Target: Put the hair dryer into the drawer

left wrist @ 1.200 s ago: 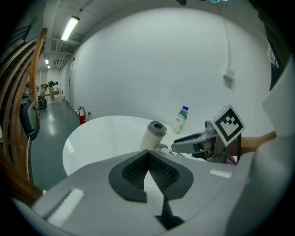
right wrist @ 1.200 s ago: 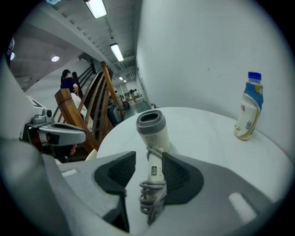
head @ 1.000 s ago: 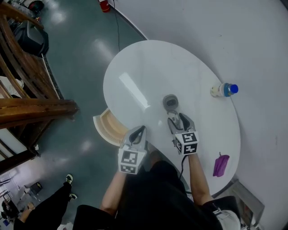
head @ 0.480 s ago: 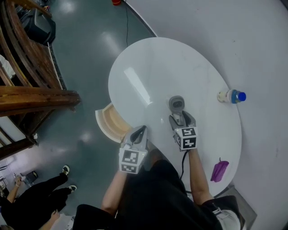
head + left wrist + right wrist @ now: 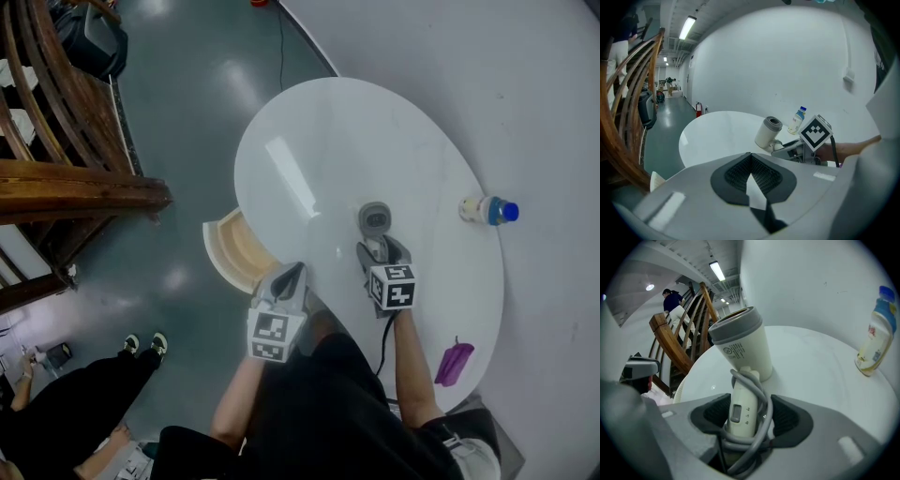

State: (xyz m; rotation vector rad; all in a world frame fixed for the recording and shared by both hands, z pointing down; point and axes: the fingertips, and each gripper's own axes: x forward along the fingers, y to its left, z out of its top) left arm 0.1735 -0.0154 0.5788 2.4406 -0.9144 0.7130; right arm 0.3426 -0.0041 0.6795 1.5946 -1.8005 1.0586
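While the hair dryer (image 5: 740,357) sits on the white table (image 5: 309,131), its handle and wrapped cord lie between the right gripper (image 5: 381,251) jaws, just been opening, now wide, pads clear: likely pre-grasp. Left gripper (image 5: 292,274), jaws together, empty, parks by the open drawer (image 5: 230,251).

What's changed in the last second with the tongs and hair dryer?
The right tongs moved down over the handle of the hair dryer, their jaws just opening; the handle sits between them, not gripped. The dryer, bottle, open drawer and shut left tongs stayed put.
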